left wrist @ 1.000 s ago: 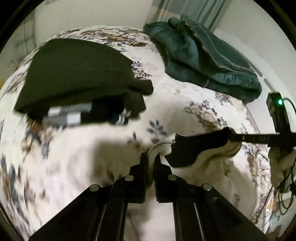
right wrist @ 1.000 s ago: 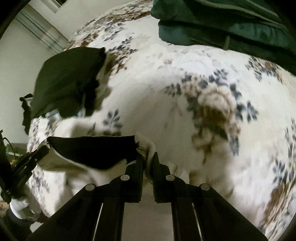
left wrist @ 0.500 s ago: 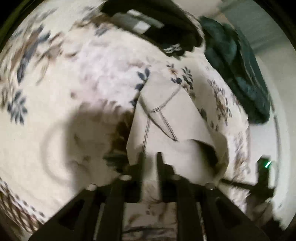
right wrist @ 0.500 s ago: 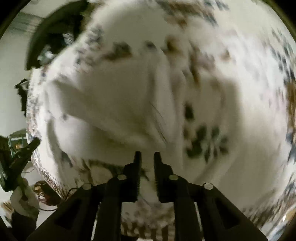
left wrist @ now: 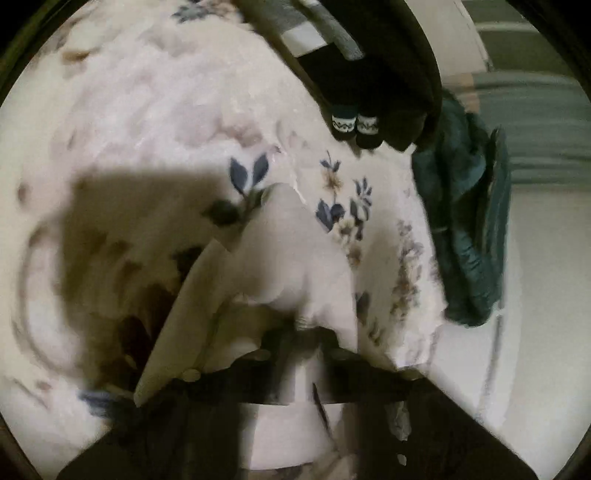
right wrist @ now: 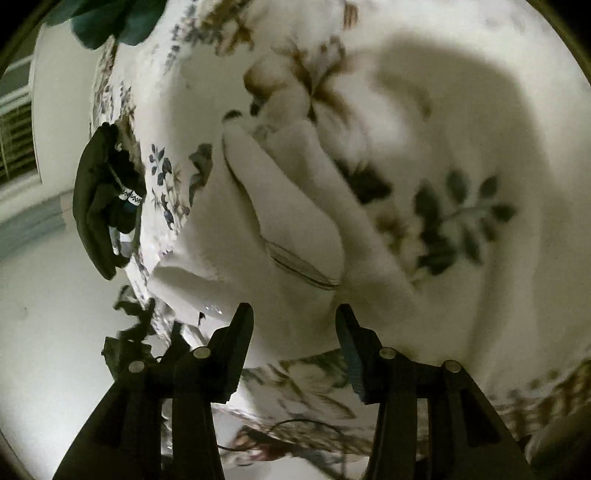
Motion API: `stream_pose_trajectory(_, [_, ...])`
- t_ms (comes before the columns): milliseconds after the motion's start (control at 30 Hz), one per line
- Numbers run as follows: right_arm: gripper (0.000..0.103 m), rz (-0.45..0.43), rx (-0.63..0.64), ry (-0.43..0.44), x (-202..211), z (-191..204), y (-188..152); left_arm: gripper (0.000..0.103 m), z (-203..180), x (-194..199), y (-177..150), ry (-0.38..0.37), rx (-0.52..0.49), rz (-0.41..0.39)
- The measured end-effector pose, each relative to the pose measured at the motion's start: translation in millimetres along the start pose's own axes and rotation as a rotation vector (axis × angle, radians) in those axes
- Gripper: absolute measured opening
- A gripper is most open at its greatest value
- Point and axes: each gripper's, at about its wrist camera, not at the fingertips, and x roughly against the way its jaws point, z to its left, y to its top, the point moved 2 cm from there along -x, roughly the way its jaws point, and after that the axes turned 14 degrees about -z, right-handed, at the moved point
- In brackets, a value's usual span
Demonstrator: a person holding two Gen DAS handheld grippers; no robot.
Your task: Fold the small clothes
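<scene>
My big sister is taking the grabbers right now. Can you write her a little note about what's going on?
Right gripper: open, holding nothing, just short of the white garment.
Left gripper: too blurred to tell open or shut; the white cloth lies right at its tips.
The garment lies partly folded on the floral bedspread.
A dark folded pile sits farther back, teal bedding beyond.
Left: finish and flatten the fold, then move it to the pile.

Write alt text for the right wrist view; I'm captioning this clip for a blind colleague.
The right gripper hangs open, fingers spread, just short of a white garment lying folded over on a floral bedspread. A pile of dark clothes sits at the bed's left edge, with a teal blanket at the top left.
</scene>
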Motion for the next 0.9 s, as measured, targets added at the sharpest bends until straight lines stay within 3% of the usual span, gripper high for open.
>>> stream_pose_trajectory(33, [0.033, -0.022, -0.01, 0.007, 1, 2, 0, 0.002, -6, 6, 1, -0.012, -0.019, -0.022])
stream_pose_trajectory(67, [0.008, -0.049, -0.005, 0.006, 4, 4, 0, 0.002, -12, 14, 3, -0.007, -0.049, -0.041])
stream_pose_trajectory(133, [0.005, -0.091, 0.026, -0.006, 13, 15, 4, 0.002, -19, 29, 5, -0.013, -0.076, -0.056])
stream_pose_trajectory(200, [0.004, -0.129, 0.048, 0.001, 26, 24, 7, 0.002, -22, 46, 5, -0.008, -0.077, -0.066])
stream_pose_trajectory(367, [0.004, -0.13, 0.101, -0.012, 51, 33, 19, 0.002, -16, 85, -12, 0.012, -0.069, -0.051])
stream_pose_trajectory(667, [0.005, -0.016, 0.203, -0.207, 32, -7, 17, 0.006, 45, 66, -60, 0.105, -0.009, 0.049])
stream_pose_trajectory(733, [0.012, 0.006, 0.214, -0.247, 29, -15, 18, 0.024, 50, 69, -63, 0.134, -0.006, 0.069])
stream_pose_trajectory(800, [0.023, -0.001, 0.224, -0.255, 36, -16, 21, 0.048, 53, 79, -60, 0.133, -0.005, 0.064])
stream_pose_trajectory(900, [0.037, -0.067, 0.22, -0.208, 60, -9, 30, 0.049, 44, 95, -43, 0.145, -0.055, 0.023])
